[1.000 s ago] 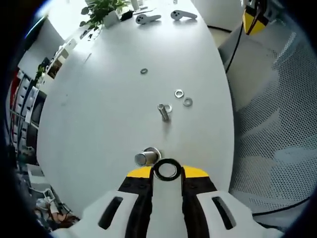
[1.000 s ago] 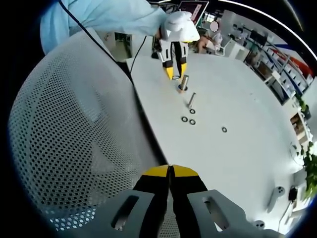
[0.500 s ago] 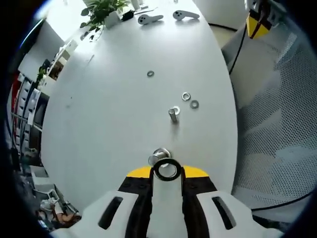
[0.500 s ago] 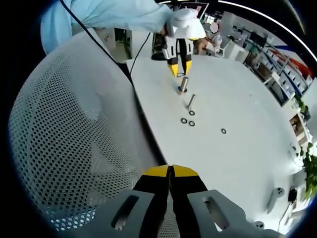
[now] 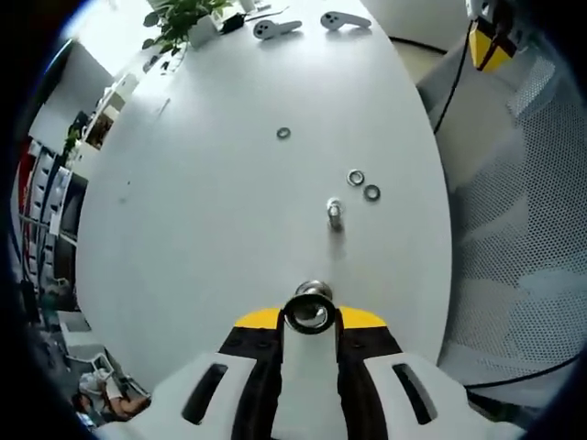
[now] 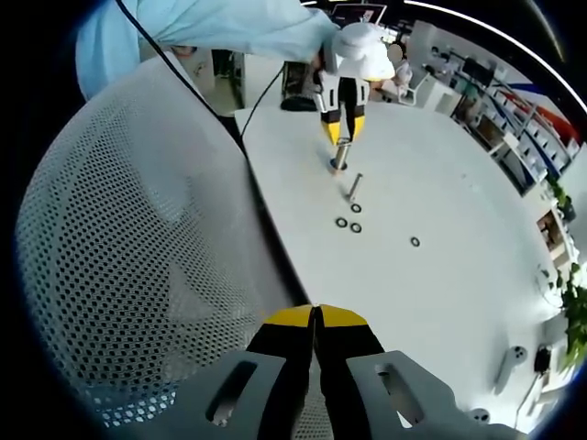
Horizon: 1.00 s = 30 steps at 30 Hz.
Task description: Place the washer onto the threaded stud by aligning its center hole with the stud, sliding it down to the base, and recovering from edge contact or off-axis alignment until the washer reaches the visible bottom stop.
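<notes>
My left gripper (image 5: 310, 317) is shut on a dark washer (image 5: 290, 313) held flat between its yellow tips. The upright threaded stud (image 5: 315, 292) stands on the white table right under the washer, its top showing through and just beyond the hole. I cannot tell whether washer and stud touch. In the right gripper view the left gripper (image 6: 342, 110) hangs just above the stud (image 6: 340, 156). My right gripper (image 6: 316, 317) is shut on nothing, off the table beside a mesh chair back.
A second bolt (image 5: 335, 214) stands beyond the stud, with three loose washers (image 5: 356, 177) (image 5: 371, 192) (image 5: 283, 133) farther out. A plant (image 5: 176, 18) and two grey items (image 5: 275, 27) sit at the far end. The mesh chair (image 6: 138, 266) borders the table edge (image 6: 266, 220).
My left gripper has carried the washer sideways from beside the stud to directly over it. The right gripper has stayed put.
</notes>
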Available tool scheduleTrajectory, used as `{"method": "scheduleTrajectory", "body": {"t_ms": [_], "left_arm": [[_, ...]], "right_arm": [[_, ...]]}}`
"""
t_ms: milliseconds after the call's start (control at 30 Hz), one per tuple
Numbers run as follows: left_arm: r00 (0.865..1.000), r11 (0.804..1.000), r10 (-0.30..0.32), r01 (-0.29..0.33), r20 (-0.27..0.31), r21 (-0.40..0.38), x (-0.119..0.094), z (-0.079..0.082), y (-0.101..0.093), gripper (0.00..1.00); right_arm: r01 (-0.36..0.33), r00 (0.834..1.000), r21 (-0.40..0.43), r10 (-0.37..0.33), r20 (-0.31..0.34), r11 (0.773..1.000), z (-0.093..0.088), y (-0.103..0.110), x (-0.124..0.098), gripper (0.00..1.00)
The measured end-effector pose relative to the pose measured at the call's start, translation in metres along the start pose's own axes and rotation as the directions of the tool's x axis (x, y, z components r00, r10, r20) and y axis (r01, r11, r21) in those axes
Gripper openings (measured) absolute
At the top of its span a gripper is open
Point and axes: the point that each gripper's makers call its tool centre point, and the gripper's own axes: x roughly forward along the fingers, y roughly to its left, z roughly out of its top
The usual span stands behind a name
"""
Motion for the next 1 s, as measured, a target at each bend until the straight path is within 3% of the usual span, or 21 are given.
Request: {"method": "scheduleTrajectory", "body": {"t_ms": [533, 1000], "left_arm": [[0.998, 0.999, -0.041, 0.042, -0.042, 0.023, 0.013, -0.002, 0.000, 0.19], [0.996, 0.997, -0.073, 0.074, -0.053, 0.004, 0.039, -0.007, -0.003, 0.19]], "right_arm": [[-0.001, 1.000, 0.005, 0.001, -0.001, 1.000, 0.000, 0.000, 0.000, 0.03], [-0.009, 1.000, 0.012, 0.009, -0.007, 1.000, -0.002, 0.001, 0.001, 0.03]]}}
